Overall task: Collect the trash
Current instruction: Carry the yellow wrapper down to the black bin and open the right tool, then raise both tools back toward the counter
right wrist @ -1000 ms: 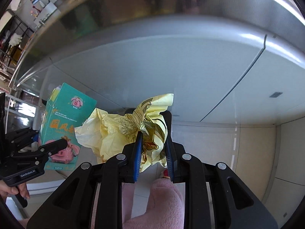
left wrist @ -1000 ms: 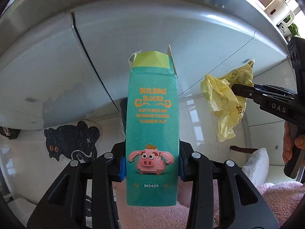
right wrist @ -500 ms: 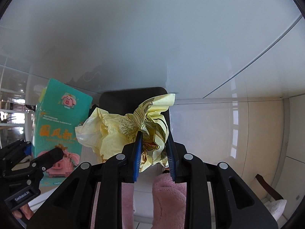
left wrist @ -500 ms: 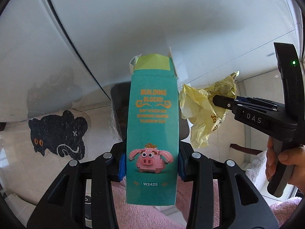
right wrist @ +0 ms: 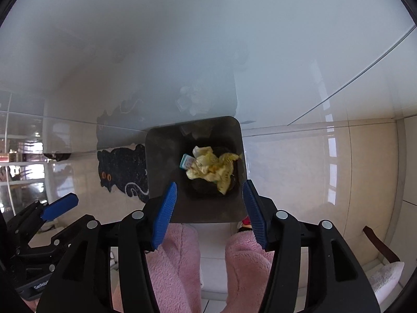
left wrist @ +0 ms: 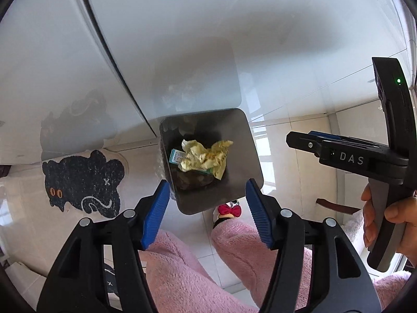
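Note:
A dark square trash bin (left wrist: 242, 140) (right wrist: 161, 161) stands on the tiled floor against a white cabinet. Inside it lie the crumpled yellow wrapper (left wrist: 204, 156) (right wrist: 211, 168) and, partly under it, the teal building-blocks box (left wrist: 175, 157) (right wrist: 186, 161). My left gripper (left wrist: 208, 208) is open and empty above the bin's near rim. My right gripper (right wrist: 209, 208) is also open and empty above the bin; it shows from the side in the left wrist view (left wrist: 299, 139). The left gripper's blue pad shows at the lower left of the right wrist view (right wrist: 60, 206).
A black cat-shaped mat (left wrist: 80, 180) (right wrist: 122, 172) lies on the floor left of the bin. The person's pink fleece legs (left wrist: 187, 268) (right wrist: 247, 268) and a slipper with a red bow (left wrist: 230, 210) stand just before the bin. White cabinet doors (left wrist: 182, 39) rise behind.
Both grippers opened and tipped down over the bin. The teal box and the yellow wrapper dropped out of the jaws and now lie inside the bin.

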